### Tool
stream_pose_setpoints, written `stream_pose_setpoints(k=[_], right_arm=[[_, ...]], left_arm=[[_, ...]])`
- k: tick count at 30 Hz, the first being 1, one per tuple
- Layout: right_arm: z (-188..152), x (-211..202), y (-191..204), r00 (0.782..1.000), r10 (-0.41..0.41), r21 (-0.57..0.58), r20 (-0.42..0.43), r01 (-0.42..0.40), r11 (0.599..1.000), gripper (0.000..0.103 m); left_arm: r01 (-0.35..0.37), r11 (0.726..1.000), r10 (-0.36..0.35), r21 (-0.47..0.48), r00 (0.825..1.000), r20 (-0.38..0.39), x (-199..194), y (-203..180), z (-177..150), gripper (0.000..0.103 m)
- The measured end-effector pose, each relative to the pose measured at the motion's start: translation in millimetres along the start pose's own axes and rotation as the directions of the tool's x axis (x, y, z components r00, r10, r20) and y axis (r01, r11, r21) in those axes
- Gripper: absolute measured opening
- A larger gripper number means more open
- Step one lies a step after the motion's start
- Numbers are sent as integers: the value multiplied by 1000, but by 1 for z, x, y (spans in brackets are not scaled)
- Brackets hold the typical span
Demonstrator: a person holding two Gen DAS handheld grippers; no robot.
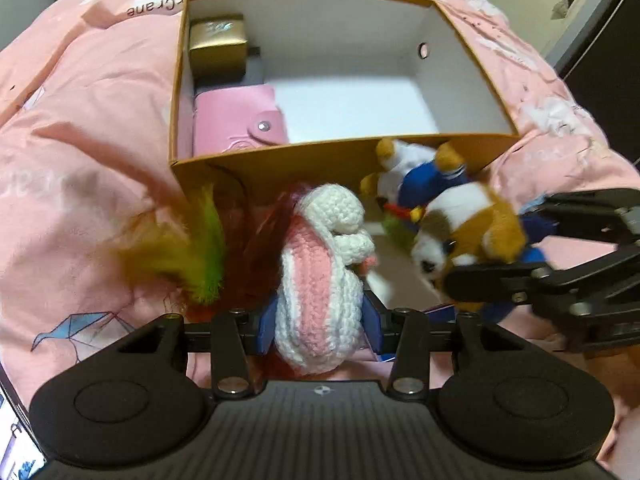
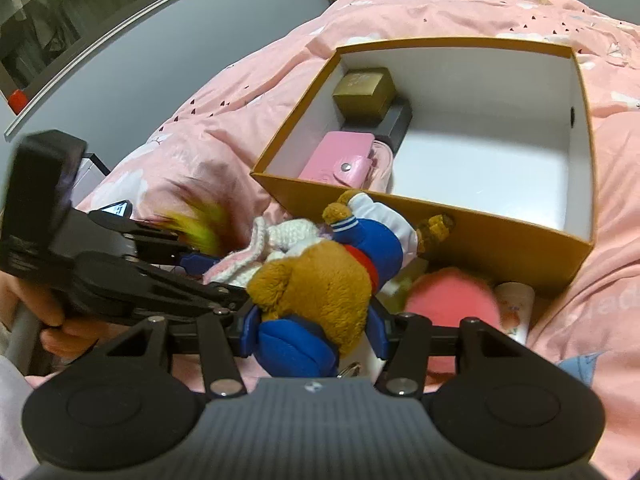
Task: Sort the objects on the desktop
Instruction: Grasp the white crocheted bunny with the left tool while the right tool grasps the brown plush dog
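Left claw [image 1: 318,320]: clamped on knitted toy [image 1: 320,272], ready for boxing. Right claw [image 2: 310,320]: gripping plush dog [image 2: 320,280], likewise. Box [image 1: 280,156]: open just ahead of both, already holding pink wallet [image 1: 236,120], gold case [image 1: 216,46].

The pink printed cotton bedspread [image 1: 100,128] carries the word "Crane", seen upside down beside the far left corner of the open orange cardboard box [image 1: 320,156]. In the right wrist view the same bedspread shows pale letters at the right edge, cut off and too faint to read.
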State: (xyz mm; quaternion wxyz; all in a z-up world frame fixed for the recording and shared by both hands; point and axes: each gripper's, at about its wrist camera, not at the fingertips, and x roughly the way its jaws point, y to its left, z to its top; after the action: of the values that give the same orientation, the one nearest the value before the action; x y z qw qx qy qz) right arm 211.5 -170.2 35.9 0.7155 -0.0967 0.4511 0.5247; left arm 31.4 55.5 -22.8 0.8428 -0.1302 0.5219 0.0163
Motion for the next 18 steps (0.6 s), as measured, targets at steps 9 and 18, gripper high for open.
stream_pose_setpoints(k=[9,18], right_arm=[[-12,23,-21,997,19,117,-74,-10,993,57],[-12,28,-24,993,25,147,-112,-8,989,62]], left_arm=[[19,1000,-20,-25,998,-51,27,7,3,54],[62,998,-62,-23,998,-29,27,12,1,58]])
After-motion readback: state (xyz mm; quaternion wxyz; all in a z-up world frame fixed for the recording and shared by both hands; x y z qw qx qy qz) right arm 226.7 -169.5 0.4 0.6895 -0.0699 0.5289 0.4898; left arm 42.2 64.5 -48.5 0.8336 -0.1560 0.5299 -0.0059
